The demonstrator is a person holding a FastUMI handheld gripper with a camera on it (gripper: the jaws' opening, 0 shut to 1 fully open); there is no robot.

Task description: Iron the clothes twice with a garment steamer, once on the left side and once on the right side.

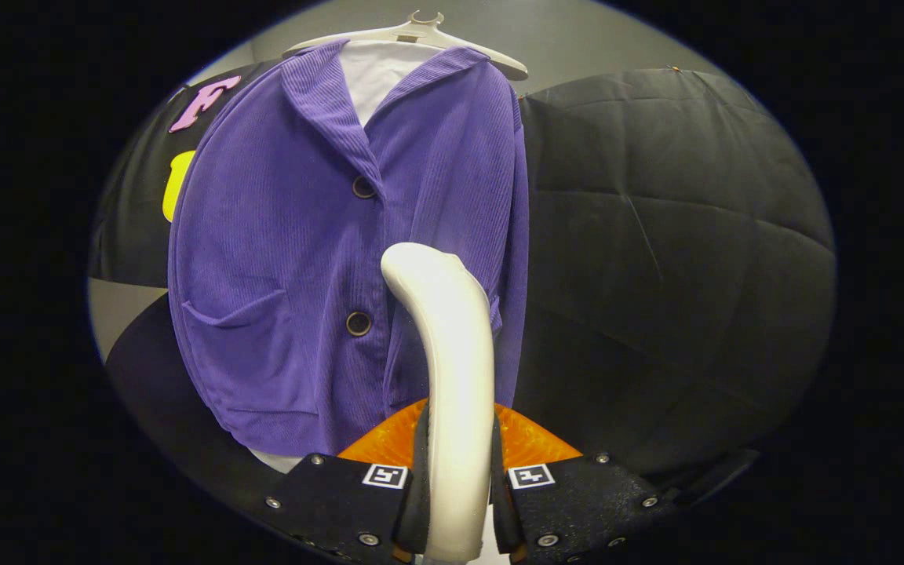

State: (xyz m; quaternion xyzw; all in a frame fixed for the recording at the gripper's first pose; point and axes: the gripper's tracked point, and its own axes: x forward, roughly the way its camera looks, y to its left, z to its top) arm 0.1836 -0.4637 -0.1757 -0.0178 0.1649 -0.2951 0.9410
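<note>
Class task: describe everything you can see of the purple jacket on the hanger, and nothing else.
The purple jacket looks like ribbed, corduroy-like fabric. It has a wide collar, two dark buttons down the front and a patch pocket low on one side. It hangs buttoned on a white hanger over a white garment, against the booth's black wall. The white steamer, clamped in the gripper, rises in front of its lower half; contact cannot be judged.
</note>
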